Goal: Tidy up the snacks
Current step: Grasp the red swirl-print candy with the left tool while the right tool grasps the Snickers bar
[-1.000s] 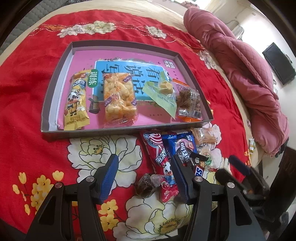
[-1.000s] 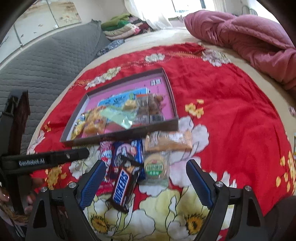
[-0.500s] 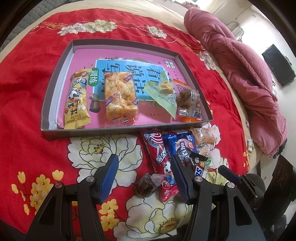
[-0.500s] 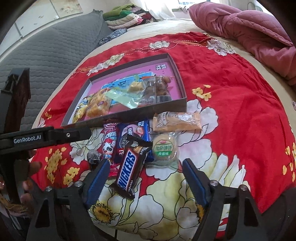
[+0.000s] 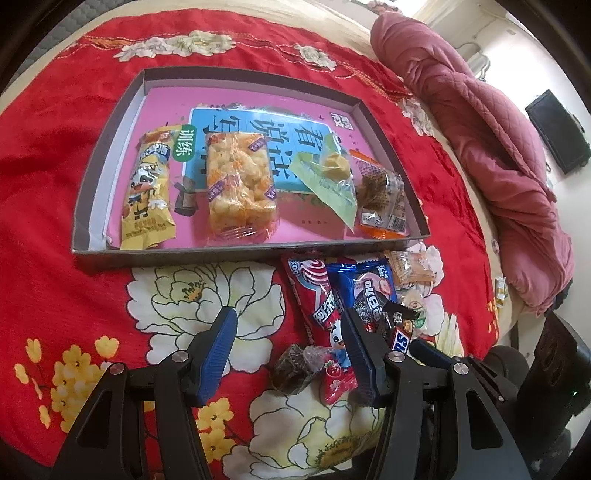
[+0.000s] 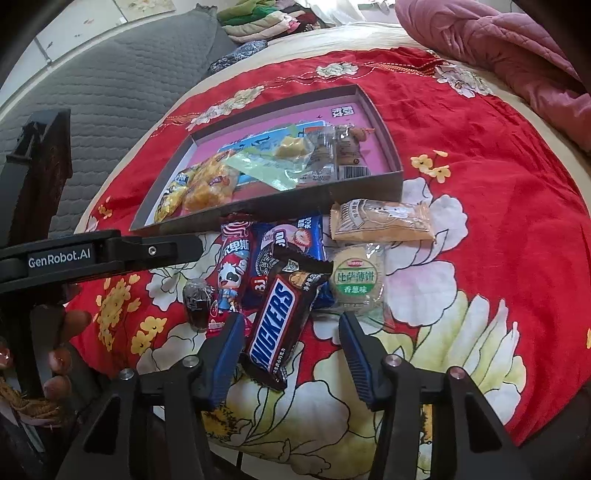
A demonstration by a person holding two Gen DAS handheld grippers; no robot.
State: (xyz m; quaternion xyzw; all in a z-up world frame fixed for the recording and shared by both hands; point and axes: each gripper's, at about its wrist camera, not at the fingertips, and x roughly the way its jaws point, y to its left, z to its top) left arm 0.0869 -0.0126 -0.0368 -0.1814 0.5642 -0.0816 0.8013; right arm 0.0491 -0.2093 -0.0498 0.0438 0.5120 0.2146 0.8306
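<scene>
A shallow grey tray (image 5: 110, 122) with a pink floor lies on the red flowered cloth; it also shows in the right wrist view (image 6: 384, 177). It holds a yellow cow pack (image 5: 147, 195), a puffed snack pack (image 5: 238, 188), a green pack (image 5: 328, 177) and a clear brown pack (image 5: 382, 195). In front of the tray lie a Snickers bar (image 6: 279, 321), a red pack (image 6: 234, 262), a blue pack (image 6: 291, 240), a round green-label biscuit (image 6: 356, 282), a beige pack (image 6: 382, 221) and a dark candy (image 6: 197, 301). My right gripper (image 6: 291, 350) is open around the Snickers' near end. My left gripper (image 5: 288, 349) is open above the dark candy (image 5: 291, 373).
A pink quilt (image 5: 498, 147) lies heaped at the bed's right side. A grey padded headboard (image 6: 110, 92) and folded clothes (image 6: 266, 18) are behind the tray. The bed's near edge is just below both grippers. A dark screen (image 5: 557, 133) hangs at the far right.
My right gripper has moved down and forward, and its jaws now flank the Snickers bar. My left gripper has stayed almost still.
</scene>
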